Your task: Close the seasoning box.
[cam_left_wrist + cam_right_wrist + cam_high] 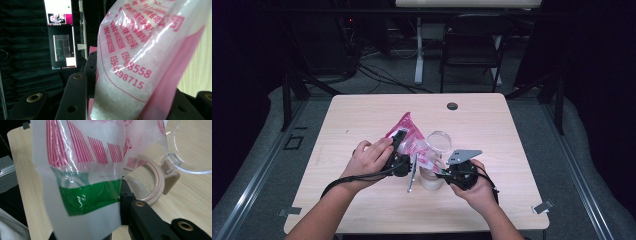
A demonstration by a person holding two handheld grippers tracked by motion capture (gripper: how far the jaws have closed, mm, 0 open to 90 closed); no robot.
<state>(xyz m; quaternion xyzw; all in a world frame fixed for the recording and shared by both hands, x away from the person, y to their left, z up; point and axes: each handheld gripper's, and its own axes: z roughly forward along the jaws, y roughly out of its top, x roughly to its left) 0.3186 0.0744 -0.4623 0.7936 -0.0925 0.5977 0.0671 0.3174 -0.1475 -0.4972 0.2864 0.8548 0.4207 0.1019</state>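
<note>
The pink bag, clamped by the left gripper and right gripper, is tipped toward the jar at five o'clock, pouring seemingly underway, jar part filled.

Both black hand-held grippers trail black cables; the right hand-held gripper carries a grey three-cornered plate.

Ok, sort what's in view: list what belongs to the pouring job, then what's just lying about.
In use:
- pink bag of white granules
- left tool, clamped on the bag
- right tool, pinching the bag's corner
- jar with its clear flip lid open

Lying about:
- metal spoon on the table
- folding chair behind
</note>
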